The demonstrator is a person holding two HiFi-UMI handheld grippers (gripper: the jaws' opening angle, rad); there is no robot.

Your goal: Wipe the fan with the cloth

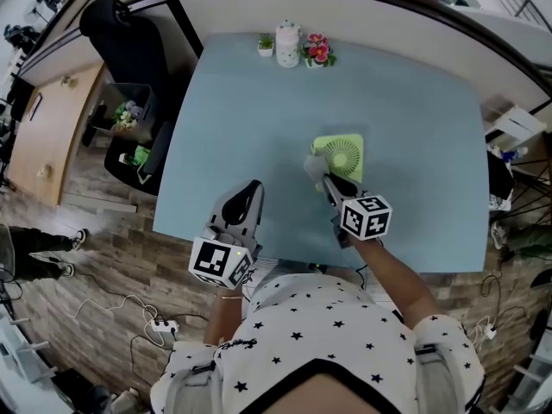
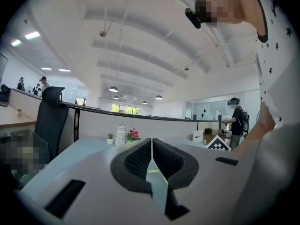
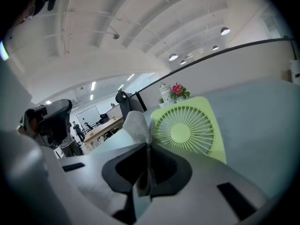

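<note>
Grey cloth (image 3: 135,125) sits pinched in the right tongs (image 3: 149,167), green fan (image 3: 190,130) just ahead; left tongs (image 2: 151,156) are closed on nothing.

The fan (image 1: 339,156) is being shown in lime green with radial ribs, the cloth (image 1: 313,167) in pale grey, the table (image 1: 414,145) in light blue. Black-and-white square markers are being displayed on the left gripper (image 1: 252,188) and the right gripper (image 1: 328,180). The shirt (image 1: 328,326) is being seen in white with black stars, the flowers (image 1: 317,50) in pink.
</note>
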